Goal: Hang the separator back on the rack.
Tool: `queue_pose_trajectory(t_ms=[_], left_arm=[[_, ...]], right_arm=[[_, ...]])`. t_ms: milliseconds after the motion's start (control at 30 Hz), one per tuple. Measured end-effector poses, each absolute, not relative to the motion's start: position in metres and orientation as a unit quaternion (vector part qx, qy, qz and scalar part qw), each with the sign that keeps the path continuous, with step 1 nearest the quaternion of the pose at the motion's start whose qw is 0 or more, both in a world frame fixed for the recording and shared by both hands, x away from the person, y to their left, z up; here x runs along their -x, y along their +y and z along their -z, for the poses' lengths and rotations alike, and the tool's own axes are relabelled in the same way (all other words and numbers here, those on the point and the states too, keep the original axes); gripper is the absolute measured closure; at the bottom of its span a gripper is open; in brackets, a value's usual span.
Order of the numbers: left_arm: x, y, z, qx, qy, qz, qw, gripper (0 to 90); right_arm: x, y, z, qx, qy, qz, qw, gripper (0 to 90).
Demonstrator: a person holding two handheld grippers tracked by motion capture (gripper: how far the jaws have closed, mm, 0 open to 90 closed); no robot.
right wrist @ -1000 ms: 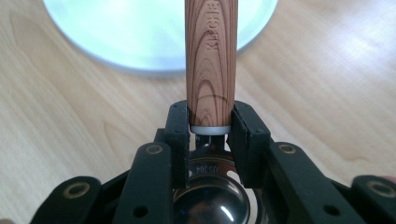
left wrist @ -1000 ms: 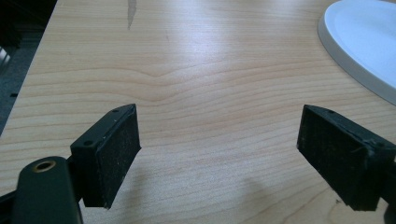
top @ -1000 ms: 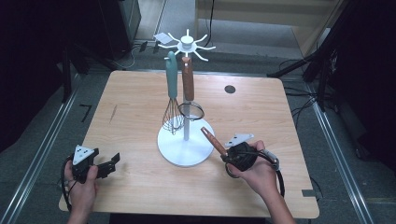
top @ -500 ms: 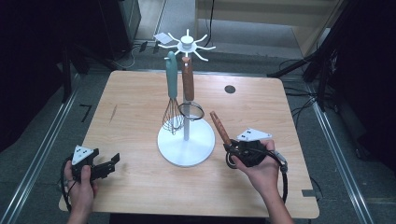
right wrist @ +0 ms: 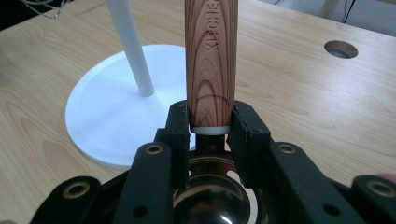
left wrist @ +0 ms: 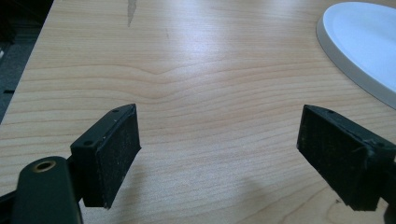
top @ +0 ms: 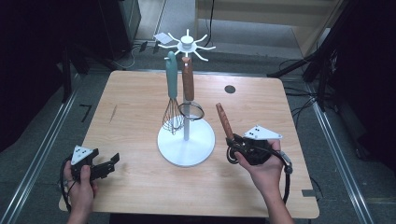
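A white utensil stand (top: 198,145) rises mid-table, and its hooked top (top: 187,45) carries a teal-handled whisk (top: 172,79) and a brown-handled strainer (top: 188,81). To the right of the stand's base, my right gripper (top: 232,141) is shut on a wooden-handled utensil (top: 223,120) that tilts up and away. In the right gripper view the pads of that gripper (right wrist: 211,123) clamp the foot of the wooden handle (right wrist: 211,60), and a shiny metal bowl (right wrist: 212,200) sits below it. My left gripper (top: 108,164) rests open at the table's front left corner, with nothing between the jaws of this gripper (left wrist: 219,154).
The round white base (right wrist: 102,116) and its thin pole (right wrist: 130,46) stand just left of the held handle. A dark round hole (top: 229,88) sits at the table's far right. The base's edge (left wrist: 364,51) lies ahead and right of the left gripper. Dark floor and rails surround the table.
My right gripper has moved right and slightly up with the wooden-handled utensil, off the stand's base. The left gripper has stayed where it was.
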State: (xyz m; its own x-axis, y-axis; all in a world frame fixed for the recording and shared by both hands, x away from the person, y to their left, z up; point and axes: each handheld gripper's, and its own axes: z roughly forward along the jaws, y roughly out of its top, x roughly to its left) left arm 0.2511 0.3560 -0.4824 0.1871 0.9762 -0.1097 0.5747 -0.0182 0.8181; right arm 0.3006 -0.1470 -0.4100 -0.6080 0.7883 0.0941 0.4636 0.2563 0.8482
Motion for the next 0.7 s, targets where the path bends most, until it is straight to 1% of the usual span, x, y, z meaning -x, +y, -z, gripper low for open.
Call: queue_pose_trajectory(t_ms=[67,367,700], left_arm=[[-0.251,0.356,0.482,-0.666,0.583,-0.258,0.388,13.8],[-0.251,0.356,0.482,-0.667,0.582,-0.258,0.388,13.8],[-0.251,0.356,0.483,-0.666,0.582,-0.259,0.388,13.8]], right_arm=[[-0.3,-0.148,0.407,-0.406,0.767,-0.467,0.17,71.7],[-0.297,-0.147,0.393,-0.401,0.752,-0.49,0.185,71.7],[-0.294,-0.149,0.387,-0.404,0.734,-0.511,0.192,71.6]])
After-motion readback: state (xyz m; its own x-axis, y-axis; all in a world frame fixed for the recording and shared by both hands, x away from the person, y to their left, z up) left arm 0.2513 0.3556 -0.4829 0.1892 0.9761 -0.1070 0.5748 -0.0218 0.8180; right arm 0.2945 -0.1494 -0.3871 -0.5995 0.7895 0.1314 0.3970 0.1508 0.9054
